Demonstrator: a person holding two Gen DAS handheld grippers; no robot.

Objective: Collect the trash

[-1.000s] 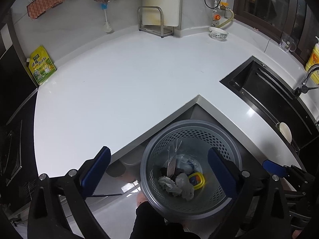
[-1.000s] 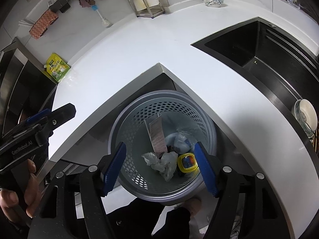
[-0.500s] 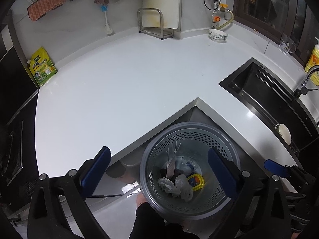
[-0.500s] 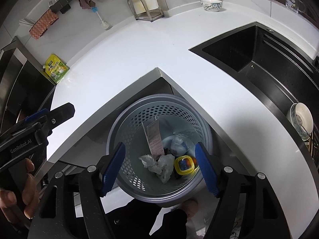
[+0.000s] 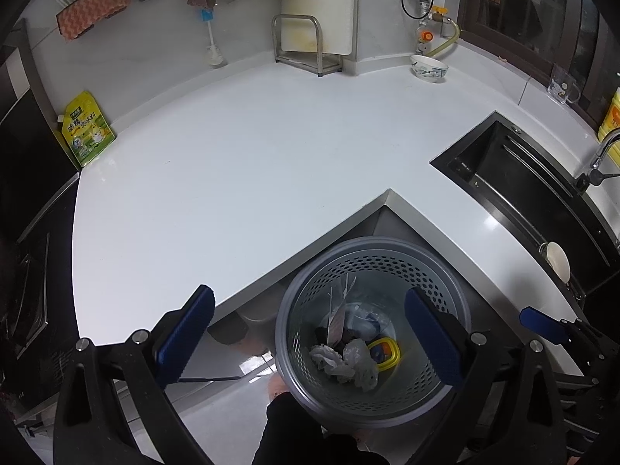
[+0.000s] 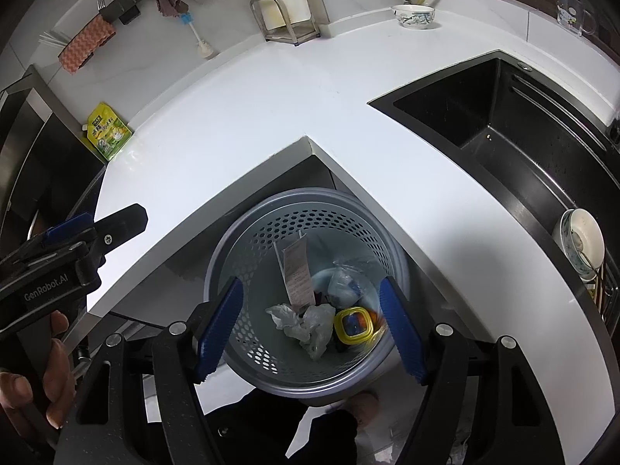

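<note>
A grey perforated trash basket (image 5: pixel 372 255) stands on the floor in the inner corner of the white L-shaped counter (image 5: pixel 240 162); it also shows in the right wrist view (image 6: pixel 310 209). Inside lie crumpled white plastic (image 6: pixel 306 321), a paper receipt (image 6: pixel 296 271), a clear wrapper (image 6: pixel 343 281) and a yellow-rimmed lid (image 6: pixel 352 325). My left gripper (image 5: pixel 310 337) is open and empty above the basket's left side. My right gripper (image 6: pixel 310 325) is open and empty right over the basket.
A black sink (image 6: pixel 523 128) is set in the counter on the right, with a bowl (image 6: pixel 581 240) at its near end. A green pouch (image 5: pixel 87 130), a metal rack (image 5: pixel 306 46) and a patterned bowl (image 5: pixel 428 68) stand along the back wall.
Both grippers have drifted slightly; in the right wrist view the basket sits a little more to the left. Both stay open and empty.
</note>
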